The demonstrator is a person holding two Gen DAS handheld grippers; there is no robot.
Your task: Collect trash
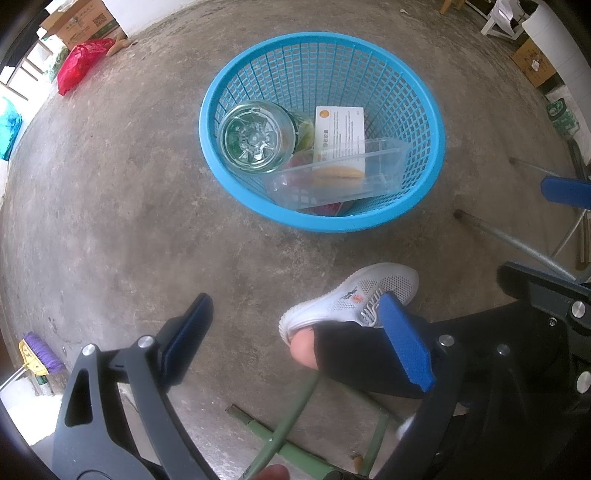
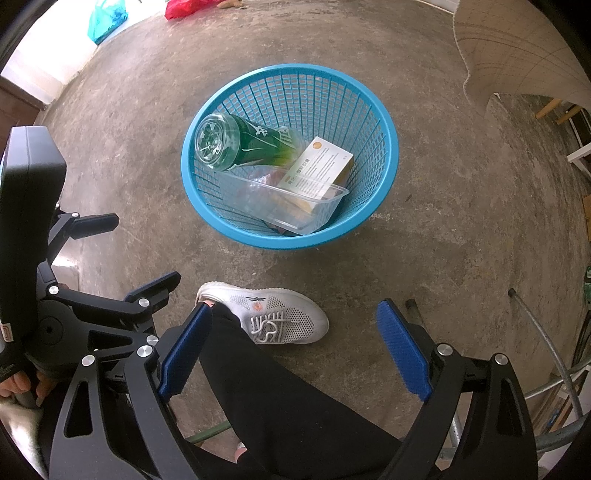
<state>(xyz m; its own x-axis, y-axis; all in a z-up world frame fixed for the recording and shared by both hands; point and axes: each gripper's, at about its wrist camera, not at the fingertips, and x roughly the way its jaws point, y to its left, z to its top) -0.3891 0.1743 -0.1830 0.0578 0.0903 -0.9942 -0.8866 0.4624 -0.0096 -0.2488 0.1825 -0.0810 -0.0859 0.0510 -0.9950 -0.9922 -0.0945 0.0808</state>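
A blue mesh basket (image 1: pixel 417 110) stands on the concrete floor; it also shows in the right wrist view (image 2: pixel 384 125). Inside lie a clear green-labelled bottle (image 1: pixel 255 136) (image 2: pixel 243 142), a white printed box (image 1: pixel 341 127) (image 2: pixel 317 168) and a clear plastic tray (image 1: pixel 332 181) (image 2: pixel 280 203). My left gripper (image 1: pixel 295 332) is open and empty, held well short of the basket. My right gripper (image 2: pixel 295 347) is open and empty, also back from the basket. The left gripper shows at the left of the right wrist view (image 2: pixel 122 251).
The person's white shoe (image 1: pixel 354 295) (image 2: pixel 273 314) and black trouser leg lie between the fingers. A red bag (image 1: pixel 79 64) and cardboard boxes (image 1: pixel 79 22) sit far left. Metal chair legs (image 1: pixel 517 240) stand right. A purple broom (image 1: pixel 38 354) is at lower left.
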